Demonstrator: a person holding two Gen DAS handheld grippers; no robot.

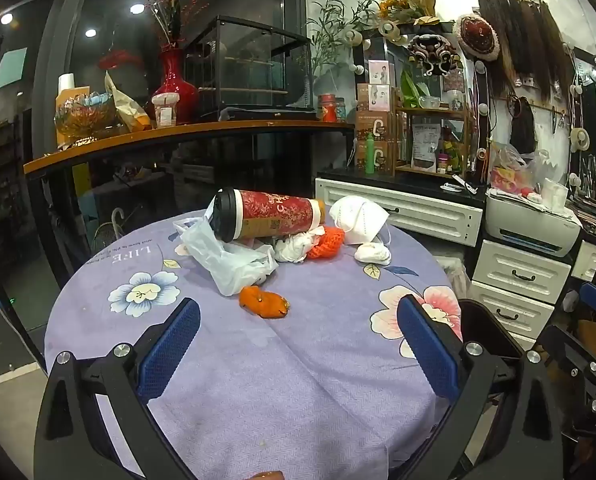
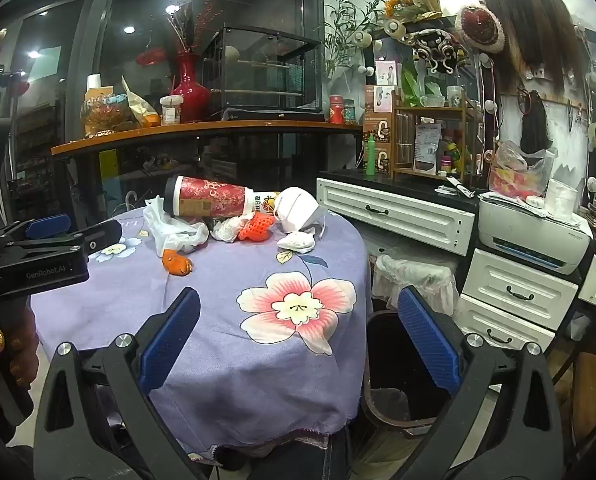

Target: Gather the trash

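Observation:
Trash lies at the far side of a round table (image 1: 298,380) with a purple flowered cloth: a red paper cup (image 1: 266,218) (image 2: 210,200) on its side, a white plastic bag (image 1: 226,256) (image 2: 174,228), an orange peel (image 1: 264,302) (image 2: 176,264), crumpled tissue (image 1: 294,248), an orange foam net (image 1: 325,242) (image 2: 256,228), a white face mask (image 1: 357,218) (image 2: 298,208) and a white wad (image 1: 373,252) (image 2: 298,242). My left gripper (image 1: 298,316) is open and empty, just short of the peel. My right gripper (image 2: 298,304) is open and empty over the table's right edge.
A dark bin (image 2: 393,360) stands on the floor right of the table, below my right gripper. White drawers (image 2: 513,292) and a printer (image 2: 533,236) stand at the right. A wooden counter (image 1: 178,136) with a red vase runs behind the table.

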